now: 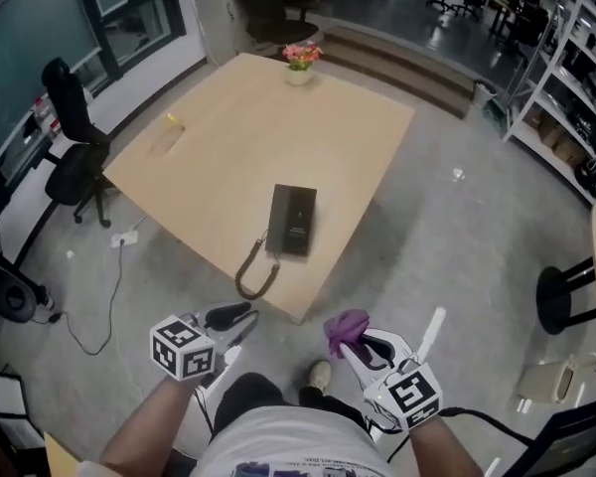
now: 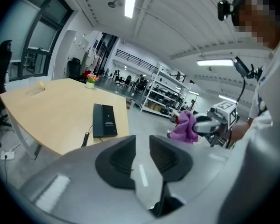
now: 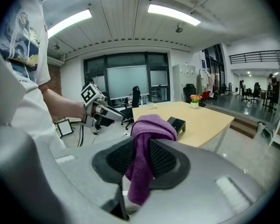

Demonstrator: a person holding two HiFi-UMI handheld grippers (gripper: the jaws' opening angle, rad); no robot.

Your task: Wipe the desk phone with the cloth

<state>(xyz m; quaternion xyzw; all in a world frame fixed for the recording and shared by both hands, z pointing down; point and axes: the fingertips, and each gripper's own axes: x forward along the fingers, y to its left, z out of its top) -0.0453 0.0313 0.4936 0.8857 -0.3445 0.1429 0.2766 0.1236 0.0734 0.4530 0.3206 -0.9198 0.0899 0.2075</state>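
A black desk phone [image 1: 292,220] lies near the front edge of the light wooden table [image 1: 228,137], its coiled cord [image 1: 258,271] trailing toward the edge. The phone also shows in the left gripper view [image 2: 105,120] and, partly hidden by the cloth, in the right gripper view [image 3: 177,123]. My right gripper [image 1: 350,351] is shut on a purple cloth [image 1: 345,328], which hangs bunched between its jaws [image 3: 142,157]. My left gripper [image 1: 243,318] holds nothing, its jaws almost together [image 2: 142,146]. Both grippers hover over the floor, short of the table.
A pot of pink flowers [image 1: 300,63] stands at the table's far edge and a small yellow item [image 1: 175,120] at its left. A black office chair [image 1: 74,137] is left of the table. Shelving [image 1: 576,78] lines the right side. Steps [image 1: 407,63] rise behind the table.
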